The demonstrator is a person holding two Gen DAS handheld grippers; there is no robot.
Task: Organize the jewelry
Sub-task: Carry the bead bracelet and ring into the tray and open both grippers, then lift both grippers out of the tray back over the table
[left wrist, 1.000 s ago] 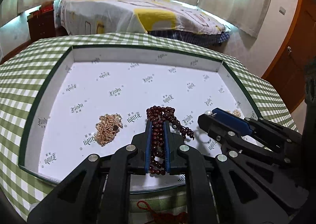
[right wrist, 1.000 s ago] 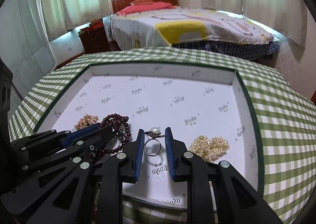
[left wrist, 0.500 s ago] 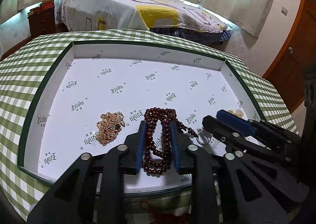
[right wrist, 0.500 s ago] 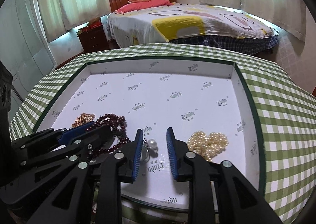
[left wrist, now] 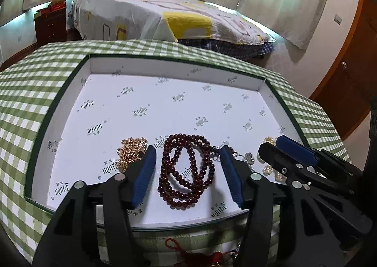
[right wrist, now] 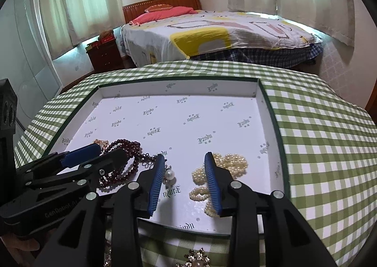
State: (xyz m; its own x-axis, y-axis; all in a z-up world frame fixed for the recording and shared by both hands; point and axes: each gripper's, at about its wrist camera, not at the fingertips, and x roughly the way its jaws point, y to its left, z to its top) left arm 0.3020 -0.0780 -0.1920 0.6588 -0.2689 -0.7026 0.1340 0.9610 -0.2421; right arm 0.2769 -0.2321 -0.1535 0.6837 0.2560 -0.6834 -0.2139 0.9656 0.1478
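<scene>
A dark red bead necklace point(left wrist: 187, 172) lies coiled on the white tray point(left wrist: 59, 106). My left gripper point(left wrist: 187, 151) stands around it, jaws opening, pads clear of the beads. A gold chain point(left wrist: 132, 152) sits just left of its left finger. In the right wrist view my right gripper point(right wrist: 185, 156) is opening too, with only tray floor between the pads. A pearl ring point(right wrist: 169, 174) lies against its left finger, and a pearl necklace point(right wrist: 232, 163) lies by its right finger. The two grippers stand side by side at the tray's near edge.
The tray rests on a green checked tablecloth point(right wrist: 318, 137). A red tassel point(left wrist: 174, 243) and a pearl brooch point(right wrist: 198, 260) lie on the cloth in front of the tray. A bed point(left wrist: 165, 14) stands beyond the table.
The left jaws have let go of the bead necklace and spread wide; the beads now lie flat. The right jaws widened and shifted right, leaving the ring by the left finger.
</scene>
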